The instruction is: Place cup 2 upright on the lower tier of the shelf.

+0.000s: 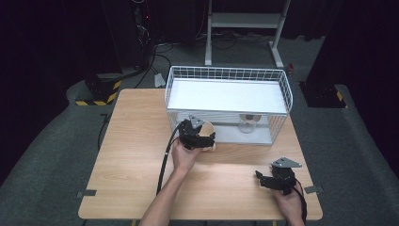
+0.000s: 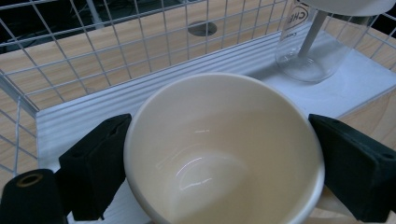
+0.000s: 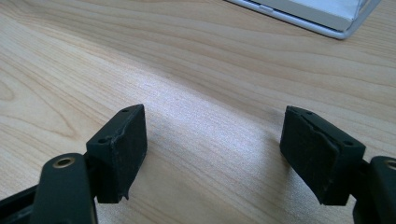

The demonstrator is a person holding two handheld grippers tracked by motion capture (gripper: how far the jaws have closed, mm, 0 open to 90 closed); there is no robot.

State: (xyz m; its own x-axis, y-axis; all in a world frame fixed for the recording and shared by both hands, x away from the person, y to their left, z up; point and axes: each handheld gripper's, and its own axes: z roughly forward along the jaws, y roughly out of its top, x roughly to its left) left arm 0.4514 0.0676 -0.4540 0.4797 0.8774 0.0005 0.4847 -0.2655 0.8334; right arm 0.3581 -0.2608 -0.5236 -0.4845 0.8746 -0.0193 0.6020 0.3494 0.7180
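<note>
A light wooden table spans the high view, ringed by grey floor and dark surroundings, with a white metal stand at twelve o'clock beyond its far edge. On the table's far half, toward one o'clock from its centre, sits a white wire rack with a flat white top shelf and a lower white tray beneath it. A clear stemmed glass stands on that lower level at the rack's five o'clock corner; the left gripper view shows it at one o'clock, upright and well apart from the cup. At the rack's front edge, about seven o'clock of it, the left gripper clamps a cream ceramic cup, its two black pads pressed against the cup's outer wall at nine and three o'clock in that gripper's own view, the mouth tilted toward the camera and the cup hovering at the lip of the lower tray. The person's left hand wraps the tool from below, cable trailing toward six o'clock. At the table's five o'clock corner the right gripper rests low over bare wood in the right hand, jaws spread apart with nothing between them.
</note>
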